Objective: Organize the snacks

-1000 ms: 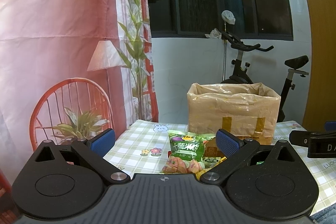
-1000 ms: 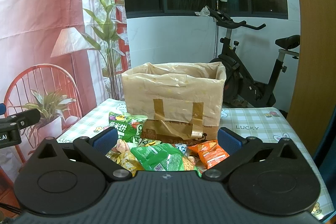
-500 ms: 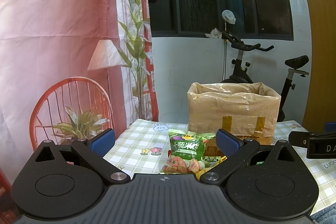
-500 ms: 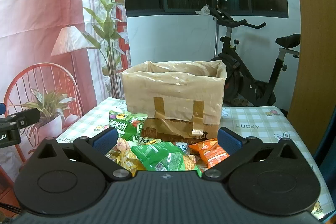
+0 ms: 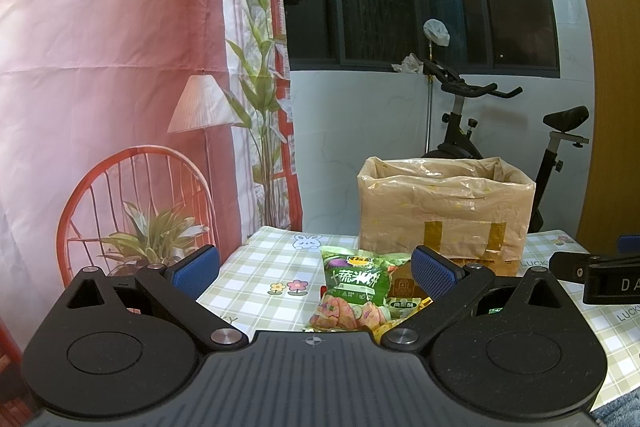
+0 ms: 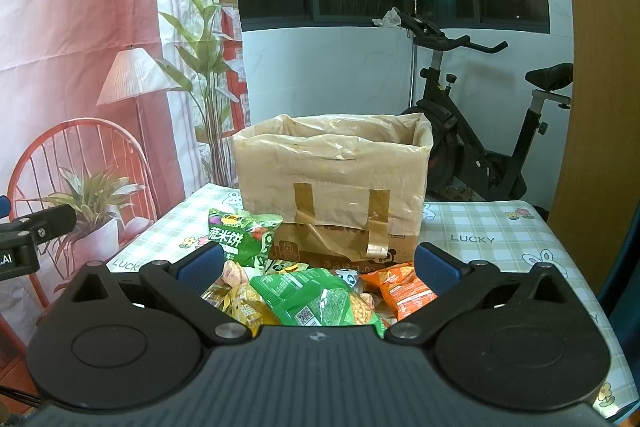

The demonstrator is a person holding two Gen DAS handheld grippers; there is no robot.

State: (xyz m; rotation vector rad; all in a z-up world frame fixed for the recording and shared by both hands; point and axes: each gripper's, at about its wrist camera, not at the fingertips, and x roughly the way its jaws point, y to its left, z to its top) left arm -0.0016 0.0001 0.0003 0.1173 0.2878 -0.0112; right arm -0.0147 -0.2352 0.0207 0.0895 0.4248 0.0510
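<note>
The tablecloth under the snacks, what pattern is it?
The tablecloth is a pale green-and-white check with small flowers and bunnies, clearest in the right wrist view.

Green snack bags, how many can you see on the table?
2: one green rice-cracker bag propped near the box, one flat green bag between the right gripper's fingers. Others may hide in the pile.

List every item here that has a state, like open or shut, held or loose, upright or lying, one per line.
Left gripper: open, holding nothing.
Right gripper: open, holding nothing.
Plastic-lined cardboard box: upright, top open, contents not visible.
Green rice cracker packet: sealed, propped up beside the box.
Green snack bag: lying loose on the pile.
Orange snack bag: lying loose on the checked tablecloth.
</note>
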